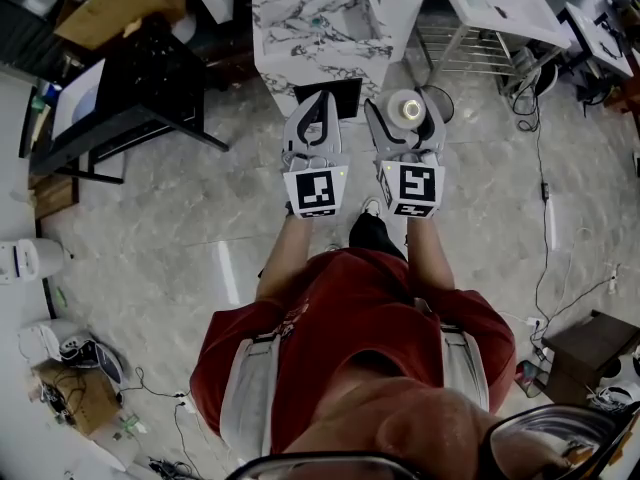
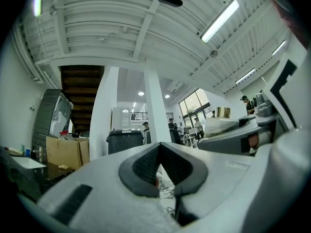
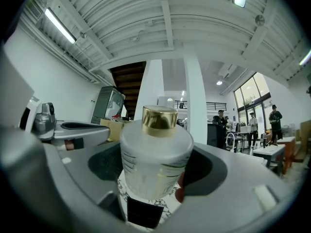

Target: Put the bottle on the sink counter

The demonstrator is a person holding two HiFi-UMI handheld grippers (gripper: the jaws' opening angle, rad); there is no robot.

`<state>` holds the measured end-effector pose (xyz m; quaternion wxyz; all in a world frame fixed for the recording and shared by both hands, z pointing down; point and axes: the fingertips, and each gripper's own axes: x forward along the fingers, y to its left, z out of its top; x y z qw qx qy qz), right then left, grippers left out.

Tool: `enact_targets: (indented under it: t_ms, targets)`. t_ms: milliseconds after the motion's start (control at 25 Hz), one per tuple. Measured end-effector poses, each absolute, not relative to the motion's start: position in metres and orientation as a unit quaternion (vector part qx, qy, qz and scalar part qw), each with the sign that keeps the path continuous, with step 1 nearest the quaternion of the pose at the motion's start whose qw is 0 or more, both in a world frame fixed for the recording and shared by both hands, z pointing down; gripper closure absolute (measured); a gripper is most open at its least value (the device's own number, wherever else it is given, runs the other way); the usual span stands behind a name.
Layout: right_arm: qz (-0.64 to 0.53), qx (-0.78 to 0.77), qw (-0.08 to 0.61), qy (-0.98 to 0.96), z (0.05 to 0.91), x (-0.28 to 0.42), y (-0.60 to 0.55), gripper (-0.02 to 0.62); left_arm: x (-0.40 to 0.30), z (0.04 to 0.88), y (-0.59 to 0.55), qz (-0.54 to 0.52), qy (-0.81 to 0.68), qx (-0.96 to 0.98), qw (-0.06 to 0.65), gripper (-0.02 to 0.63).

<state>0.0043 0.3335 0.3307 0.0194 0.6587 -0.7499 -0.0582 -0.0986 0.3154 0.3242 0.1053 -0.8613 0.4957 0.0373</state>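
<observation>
a cardboard box (image 1: 115,6) lies near a black table (image 1: 160,68).

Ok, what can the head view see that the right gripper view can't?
Only the head view shows the person's red shirt, the floor, the black table and the square markers on both grippers. Only the right gripper view shows the ceiling lights, the staircase and people standing far off. Both show the gold-capped bottle held between the fingers of the right gripper, the left gripper beside it, and the marble sink counter ahead.
</observation>
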Motion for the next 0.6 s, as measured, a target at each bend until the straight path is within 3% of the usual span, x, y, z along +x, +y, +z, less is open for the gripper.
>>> enact_targets:
  t_ms: [600]
  targets:
    - [-0.052, 0.656, 0.027, -0.753, 0.332, 0.04, 0.267, 0.244, -0.061, 0.319, 0.249, 0.033, 0.498, -0.86, 0.103, 0.604]
